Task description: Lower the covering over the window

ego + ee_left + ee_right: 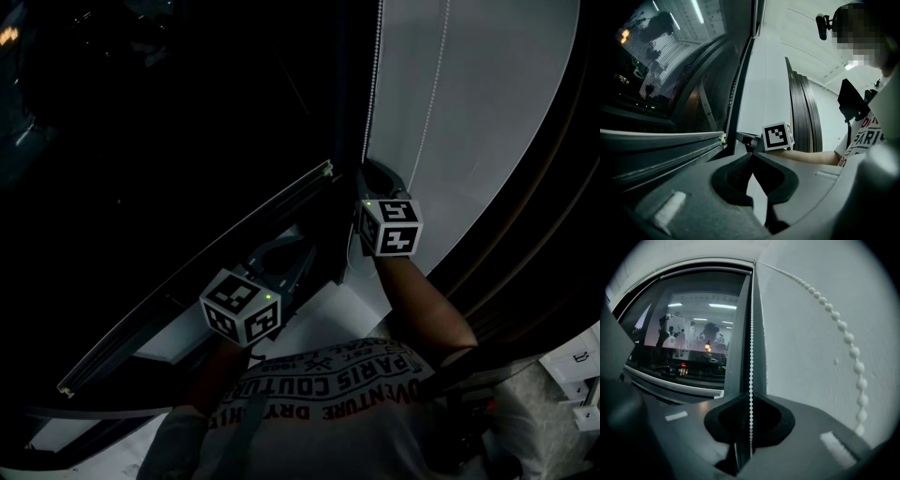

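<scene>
A white bead chain (pixel 751 333) hangs beside the dark window (pixel 689 333), along the edge of the white wall. One strand runs straight down between the jaws of my right gripper (pixel 750 397), which is shut on it. The other strand (pixel 843 329) curves away over the wall, free. In the head view my right gripper (pixel 367 178) reaches up to the chain (pixel 374 75). My left gripper (pixel 302 251) sits lower left, near a long rail (pixel 206 272) with a pale end cap; it is shut (pixel 752 158) and empty.
The window glass (pixel 661 56) is dark with reflected lights. The rail (pixel 661 140) crosses it. White wall (pixel 487 94) lies right of the chain, with dark curved strips (pixel 804 112) further right. The person's arm (pixel 422 305) and printed shirt (pixel 328 394) fill the lower part.
</scene>
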A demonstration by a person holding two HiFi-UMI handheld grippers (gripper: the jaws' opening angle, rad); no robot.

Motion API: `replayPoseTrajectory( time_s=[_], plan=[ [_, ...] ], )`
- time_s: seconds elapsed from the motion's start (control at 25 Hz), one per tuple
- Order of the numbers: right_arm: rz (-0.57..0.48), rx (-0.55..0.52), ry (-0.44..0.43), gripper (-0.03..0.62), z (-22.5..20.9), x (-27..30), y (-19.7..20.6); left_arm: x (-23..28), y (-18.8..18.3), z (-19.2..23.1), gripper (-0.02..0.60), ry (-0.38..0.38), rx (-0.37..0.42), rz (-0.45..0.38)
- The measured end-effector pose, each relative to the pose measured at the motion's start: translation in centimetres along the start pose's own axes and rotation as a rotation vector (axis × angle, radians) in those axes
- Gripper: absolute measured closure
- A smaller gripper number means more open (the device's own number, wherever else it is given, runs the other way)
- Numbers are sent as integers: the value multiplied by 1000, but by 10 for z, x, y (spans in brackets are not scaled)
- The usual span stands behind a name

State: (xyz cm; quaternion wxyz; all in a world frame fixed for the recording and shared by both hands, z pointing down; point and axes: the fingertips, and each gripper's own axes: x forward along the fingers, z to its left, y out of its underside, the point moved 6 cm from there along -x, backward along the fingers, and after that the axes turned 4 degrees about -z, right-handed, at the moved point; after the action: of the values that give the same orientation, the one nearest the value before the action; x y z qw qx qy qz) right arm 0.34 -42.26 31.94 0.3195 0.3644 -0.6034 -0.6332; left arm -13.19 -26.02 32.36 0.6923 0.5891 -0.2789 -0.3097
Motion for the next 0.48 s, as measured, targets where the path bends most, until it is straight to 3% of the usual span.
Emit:
replayPoseTrajectory(
  time_s=[0.08, 0.24, 0.48],
  plan=[
    [-1, -2, 0, 589, 0, -3, 0, 0, 0, -1, 580, 1, 3, 4],
    [-12, 20, -50, 589, 5, -15, -3, -2, 2, -7, 580, 10, -2, 9],
    [-24, 88, -209, 583, 22, -47, -4, -7, 6, -15, 580, 38, -12, 13]
  ],
)
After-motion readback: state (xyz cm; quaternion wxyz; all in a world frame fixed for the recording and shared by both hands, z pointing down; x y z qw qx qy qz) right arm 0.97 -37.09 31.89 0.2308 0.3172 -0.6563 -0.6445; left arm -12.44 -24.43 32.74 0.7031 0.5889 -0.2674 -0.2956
